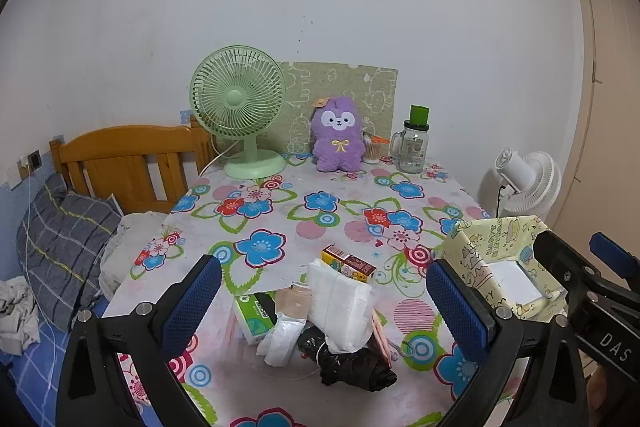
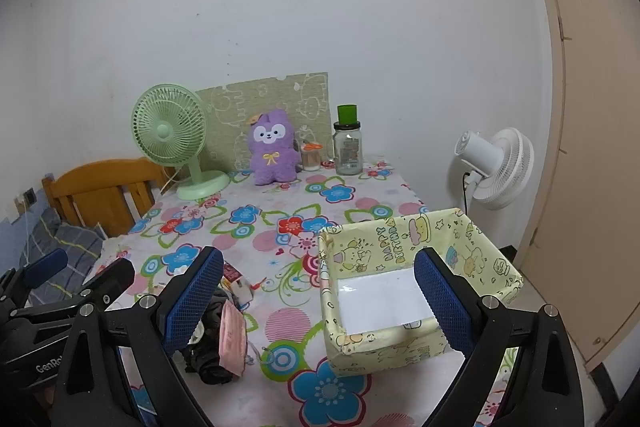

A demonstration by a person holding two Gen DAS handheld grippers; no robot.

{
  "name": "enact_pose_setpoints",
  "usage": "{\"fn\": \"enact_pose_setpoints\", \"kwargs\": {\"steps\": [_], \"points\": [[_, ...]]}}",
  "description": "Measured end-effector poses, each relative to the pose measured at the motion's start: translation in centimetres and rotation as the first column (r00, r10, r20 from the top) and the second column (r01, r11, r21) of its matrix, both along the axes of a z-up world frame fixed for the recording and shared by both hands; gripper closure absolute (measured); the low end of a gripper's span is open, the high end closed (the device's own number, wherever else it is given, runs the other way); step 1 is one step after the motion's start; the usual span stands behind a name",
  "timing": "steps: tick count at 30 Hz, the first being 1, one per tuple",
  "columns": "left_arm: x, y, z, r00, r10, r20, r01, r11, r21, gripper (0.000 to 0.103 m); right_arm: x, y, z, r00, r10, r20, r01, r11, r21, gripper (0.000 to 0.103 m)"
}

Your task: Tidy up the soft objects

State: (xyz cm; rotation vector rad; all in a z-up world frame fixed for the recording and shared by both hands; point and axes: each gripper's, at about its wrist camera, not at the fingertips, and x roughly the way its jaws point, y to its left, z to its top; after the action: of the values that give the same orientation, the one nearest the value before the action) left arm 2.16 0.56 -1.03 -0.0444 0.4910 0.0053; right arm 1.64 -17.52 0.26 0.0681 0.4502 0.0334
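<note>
A pile of soft things lies on the flowered table near me: a white tissue pack point(image 1: 340, 303), a black bag point(image 1: 352, 363), a green-white pack point(image 1: 256, 315), a pink pack point(image 2: 231, 339) and a small brown box point(image 1: 348, 263). My left gripper point(image 1: 324, 303) is open above the pile, holding nothing. A yellow cartoon-print box point(image 2: 384, 255) stands open at the table's right; it also shows in the left wrist view point(image 1: 476, 251). My right gripper point(image 2: 320, 299) is open and empty over the box's left wall.
At the table's back stand a green fan point(image 1: 240, 107), a purple plush point(image 1: 338, 135), a small jar of swabs point(image 1: 372, 151) and a glass jar with a green lid point(image 1: 414, 143). A wooden bed point(image 1: 120, 163) with a pillow is left. A white fan point(image 2: 496, 167) stands right.
</note>
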Motion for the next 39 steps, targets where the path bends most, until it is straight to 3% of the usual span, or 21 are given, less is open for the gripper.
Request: {"fn": "enact_pose_setpoints", "kwargs": {"steps": [39], "points": [[0.07, 0.14, 0.42, 1.000, -0.003, 0.017, 0.003, 1.000, 0.006, 0.001, -0.09, -0.22, 0.15, 1.000, -0.012, 0.004, 0.012, 1.000, -0.001, 0.005]]}}
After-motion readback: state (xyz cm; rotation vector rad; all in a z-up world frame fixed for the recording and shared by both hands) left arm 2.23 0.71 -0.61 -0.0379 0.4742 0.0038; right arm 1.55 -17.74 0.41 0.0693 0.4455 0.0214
